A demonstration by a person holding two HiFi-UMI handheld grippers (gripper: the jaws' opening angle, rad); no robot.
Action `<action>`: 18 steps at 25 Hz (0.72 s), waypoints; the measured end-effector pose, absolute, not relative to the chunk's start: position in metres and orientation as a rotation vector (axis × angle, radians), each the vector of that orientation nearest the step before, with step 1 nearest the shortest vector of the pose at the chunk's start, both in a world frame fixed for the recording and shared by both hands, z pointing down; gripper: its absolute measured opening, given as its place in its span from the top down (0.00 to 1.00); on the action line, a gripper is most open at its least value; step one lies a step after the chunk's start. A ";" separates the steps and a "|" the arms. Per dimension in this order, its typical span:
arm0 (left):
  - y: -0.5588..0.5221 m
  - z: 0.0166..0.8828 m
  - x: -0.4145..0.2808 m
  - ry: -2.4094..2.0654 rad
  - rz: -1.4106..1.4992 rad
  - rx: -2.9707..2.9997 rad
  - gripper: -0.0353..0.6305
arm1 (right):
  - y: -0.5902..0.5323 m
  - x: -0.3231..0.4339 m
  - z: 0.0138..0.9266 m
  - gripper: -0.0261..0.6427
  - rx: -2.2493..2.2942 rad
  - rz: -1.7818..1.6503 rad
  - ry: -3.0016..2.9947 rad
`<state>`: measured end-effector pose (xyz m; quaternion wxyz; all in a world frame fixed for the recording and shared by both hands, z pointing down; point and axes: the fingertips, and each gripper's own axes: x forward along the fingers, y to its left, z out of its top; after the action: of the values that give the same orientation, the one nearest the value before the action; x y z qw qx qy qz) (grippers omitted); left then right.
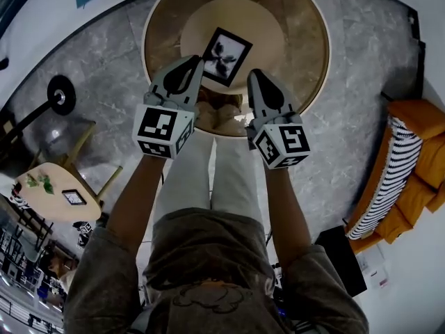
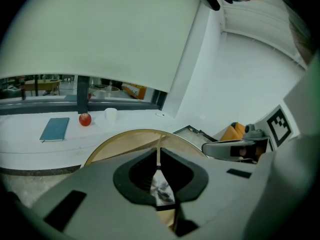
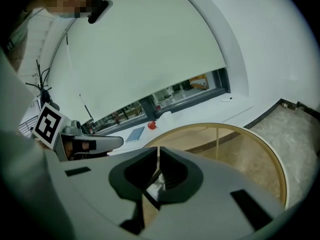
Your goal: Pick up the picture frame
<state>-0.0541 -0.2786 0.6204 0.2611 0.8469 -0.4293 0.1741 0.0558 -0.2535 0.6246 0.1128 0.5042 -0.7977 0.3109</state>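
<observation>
Picture frame (image 1: pixel 226 56): black border, pale mat, dark flower print. Lies flat and skewed on round wooden bench (image 1: pixel 314 21), approx. centre.

Head view: left gripper (image 1: pixel 197 64) and right gripper (image 1: pixel 254 75) are held side by side at the near edge of the bench, both pointing far. Frame sits just beyond their tips, between the two. Left tip is just beside the frame's near-left corner; contact cannot be confirmed. Neither holds anything. Grey stone floor (image 1: pixel 104 61) surrounds the bench. Orange sofa (image 1: pixel 417 186) w/ striped cushion at right, well apart.

Left gripper view: left gripper (image 2: pixel 159 156) jaws pressed together, nothing between them. Frame (image 2: pixel 161 191) shows in part through the opening below the tips. Bench rim (image 2: pixel 125 135) beyond. Right gripper (image 2: pixel 235 148) alongside at right. On the far white ledge: blue book (image 2: pixel 55 129), red round item (image 2: pixel 85 119), white cup (image 2: pixel 110 114).

Right gripper view: right gripper (image 3: pixel 158 156) jaws pressed together, empty. Frame (image 3: pixel 157 186) is partly seen under the tips. Bench rim (image 3: pixel 272 156) at right. Left gripper (image 3: pixel 92 144) at left.
</observation>
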 end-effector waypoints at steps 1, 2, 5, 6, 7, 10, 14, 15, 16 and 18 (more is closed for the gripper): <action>-0.278 0.621 -0.053 -1.157 0.475 2.296 0.92 | -0.254 0.056 0.625 0.93 1.485 0.911 -2.339; -0.278 0.622 -0.053 -1.153 0.479 2.299 0.92 | -0.254 0.057 0.626 0.93 1.490 0.913 -2.337; -0.278 0.626 -0.054 -1.158 0.493 2.295 0.92 | -0.256 0.057 0.630 0.87 1.496 0.934 -2.332; -0.278 0.627 -0.055 -1.160 0.493 2.290 0.91 | -0.256 0.057 0.631 0.77 1.495 0.944 -2.330; -0.278 0.629 -0.056 -1.158 0.489 2.283 0.88 | -0.256 0.056 0.633 0.73 1.493 0.952 -2.329; -0.279 0.633 -0.054 -1.144 0.476 2.271 0.68 | -0.255 0.056 0.636 0.70 1.483 0.959 -2.323; -0.278 0.636 -0.051 -1.139 0.497 2.272 0.66 | -0.254 0.057 0.640 0.69 1.480 0.979 -2.312; -0.278 0.637 -0.051 -1.136 0.501 2.270 0.66 | -0.254 0.057 0.641 0.69 1.483 0.986 -2.308; -0.278 0.639 -0.050 -1.132 0.505 2.268 0.66 | -0.254 0.058 0.643 0.69 1.484 0.992 -2.305; -0.279 0.644 -0.050 -1.126 0.518 2.264 0.66 | -0.255 0.059 0.647 0.69 1.485 1.006 -2.297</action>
<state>-0.0498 -0.2787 0.6438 0.2767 0.8428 -0.4194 0.1930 0.0586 -0.2554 0.6470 0.1134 0.5061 -0.7831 0.3430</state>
